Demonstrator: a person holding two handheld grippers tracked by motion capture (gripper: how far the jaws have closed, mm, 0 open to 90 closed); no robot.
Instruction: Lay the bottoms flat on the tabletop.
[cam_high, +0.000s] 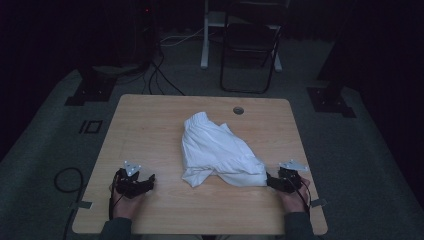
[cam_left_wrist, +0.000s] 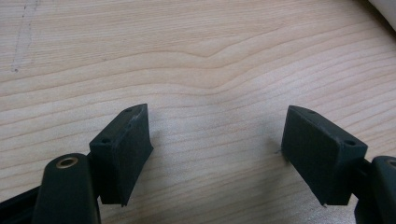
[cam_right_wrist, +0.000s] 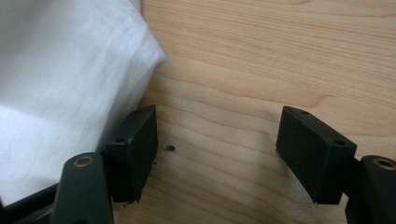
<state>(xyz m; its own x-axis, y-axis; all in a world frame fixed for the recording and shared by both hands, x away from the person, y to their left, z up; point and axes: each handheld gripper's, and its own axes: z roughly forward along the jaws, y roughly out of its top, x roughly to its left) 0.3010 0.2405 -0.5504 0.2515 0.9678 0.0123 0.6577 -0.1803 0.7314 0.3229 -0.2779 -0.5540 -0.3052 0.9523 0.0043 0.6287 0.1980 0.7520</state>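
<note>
High view: both hand-held grippers (cam_high: 150, 181) (cam_high: 270, 181) spread, white cloth (cam_high: 217, 150) between; chair (cam_high: 250, 45) beyond.

No readable text, label, brand, number or sign appears on anything in these views.

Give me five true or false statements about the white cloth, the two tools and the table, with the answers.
1. The white cloth lies crumpled on the wooden table. True.
2. The left tool is clamped on the cloth. False: its jaws stand open over bare wood, apart from the cloth.
3. The right tool sits at the cloth's edge with nothing between its jaws. True.
4. The cloth hangs over the table's far edge. False: it lies wholly on the tabletop.
5. A chair stands on the floor beyond the table. True.
</note>
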